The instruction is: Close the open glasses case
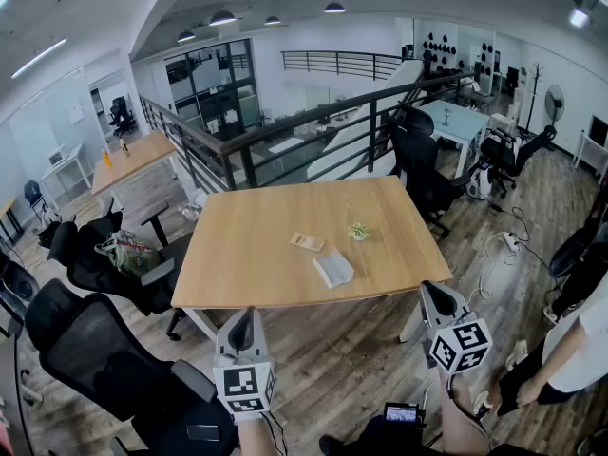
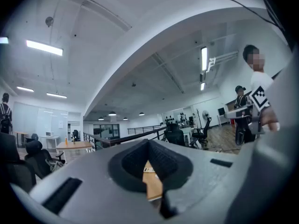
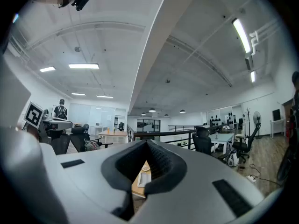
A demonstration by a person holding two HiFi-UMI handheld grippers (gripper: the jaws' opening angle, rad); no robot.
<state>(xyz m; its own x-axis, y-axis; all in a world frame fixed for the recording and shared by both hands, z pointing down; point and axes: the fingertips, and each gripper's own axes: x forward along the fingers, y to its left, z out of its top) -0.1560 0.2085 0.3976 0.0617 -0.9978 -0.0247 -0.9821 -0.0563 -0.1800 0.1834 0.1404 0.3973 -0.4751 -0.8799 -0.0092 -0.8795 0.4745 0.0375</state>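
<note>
Markers (image 1: 244, 389) (black-and-white squares) top left gripper (image 1: 242, 317), right gripper (image 1: 436, 294).

Head view looks steeply down, well back from the table (image 1: 266, 255). Both gripper views face level, well back from it. All three share it.

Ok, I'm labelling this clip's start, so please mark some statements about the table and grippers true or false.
The glasses case lies open on the wooden table. True.
The right gripper holds the case. False: it is shut and empty, short of the table.
A small green plant stands beyond the case. True.
The left gripper touches the table. False: it is held short of the near edge.
</note>
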